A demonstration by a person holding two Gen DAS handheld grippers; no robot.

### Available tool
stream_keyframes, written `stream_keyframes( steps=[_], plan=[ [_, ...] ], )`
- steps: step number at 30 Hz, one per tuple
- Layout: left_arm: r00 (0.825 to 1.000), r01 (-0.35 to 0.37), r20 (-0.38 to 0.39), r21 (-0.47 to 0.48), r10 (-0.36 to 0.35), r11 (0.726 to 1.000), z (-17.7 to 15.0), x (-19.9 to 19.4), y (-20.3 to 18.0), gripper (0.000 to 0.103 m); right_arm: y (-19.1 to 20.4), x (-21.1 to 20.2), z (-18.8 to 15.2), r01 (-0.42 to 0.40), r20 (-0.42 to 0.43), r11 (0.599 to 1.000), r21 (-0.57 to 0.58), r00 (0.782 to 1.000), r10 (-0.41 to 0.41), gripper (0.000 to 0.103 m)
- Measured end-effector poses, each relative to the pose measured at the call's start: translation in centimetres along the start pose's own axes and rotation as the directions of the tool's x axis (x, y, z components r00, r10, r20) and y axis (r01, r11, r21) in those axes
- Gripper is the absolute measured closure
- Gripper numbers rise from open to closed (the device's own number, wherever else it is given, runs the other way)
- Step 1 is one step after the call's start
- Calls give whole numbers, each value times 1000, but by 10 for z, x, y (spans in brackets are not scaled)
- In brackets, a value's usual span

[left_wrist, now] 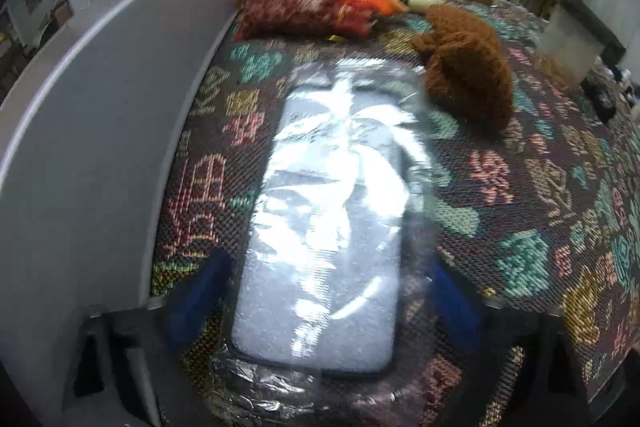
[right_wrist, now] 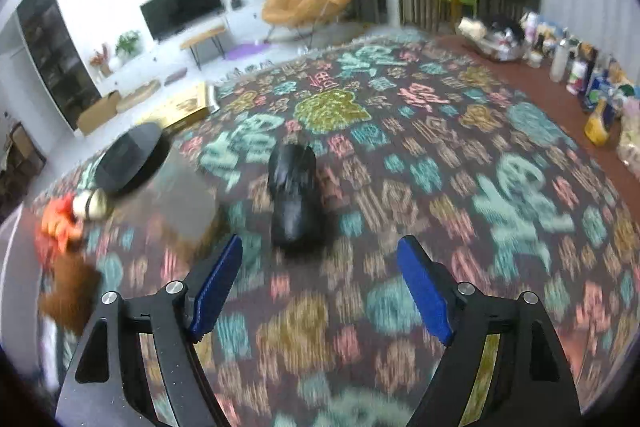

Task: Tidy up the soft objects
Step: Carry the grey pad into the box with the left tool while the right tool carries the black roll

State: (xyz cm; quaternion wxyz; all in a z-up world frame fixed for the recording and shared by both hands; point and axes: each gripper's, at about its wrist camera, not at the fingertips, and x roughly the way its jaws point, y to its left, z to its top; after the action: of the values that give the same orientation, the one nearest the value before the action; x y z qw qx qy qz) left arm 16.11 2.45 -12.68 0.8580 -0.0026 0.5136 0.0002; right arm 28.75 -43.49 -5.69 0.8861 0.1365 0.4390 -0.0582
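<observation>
In the left wrist view a grey soft item sealed in crinkly clear plastic (left_wrist: 320, 219) lies flat on the patterned carpet (left_wrist: 520, 187). My left gripper (left_wrist: 326, 263) straddles its near end, one blue finger on each side. A thin strip of carpet shows beside the left finger, so the jaws stand open around it. A red-orange plush (left_wrist: 312, 3) and a brown fuzzy plush (left_wrist: 468, 75) lie beyond. In the right wrist view my right gripper (right_wrist: 320, 247) hangs open and empty above the carpet, short of a black soft bundle (right_wrist: 294, 195).
A grey panel (left_wrist: 100, 147) rises along the left of the wrapped item. In the right wrist view a dark round thing (right_wrist: 132, 159) sits by a grey block (right_wrist: 180, 203). Bottles and packets (right_wrist: 580, 75) line the right edge. A cardboard box (right_wrist: 180, 111) lies at the carpet's far side.
</observation>
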Motion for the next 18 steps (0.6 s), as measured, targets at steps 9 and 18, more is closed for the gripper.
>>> stream_keyframes(
  steps=[9, 18],
  plan=[
    [998, 68, 12, -47, -68, 997, 1, -22, 9, 28, 20, 90, 14, 36, -176, 998, -53, 983, -45, 65],
    [962, 223, 193, -160, -191, 962, 25, -101, 43, 28, 80, -37, 35, 58, 121, 972, -229, 992, -30, 65]
  ],
)
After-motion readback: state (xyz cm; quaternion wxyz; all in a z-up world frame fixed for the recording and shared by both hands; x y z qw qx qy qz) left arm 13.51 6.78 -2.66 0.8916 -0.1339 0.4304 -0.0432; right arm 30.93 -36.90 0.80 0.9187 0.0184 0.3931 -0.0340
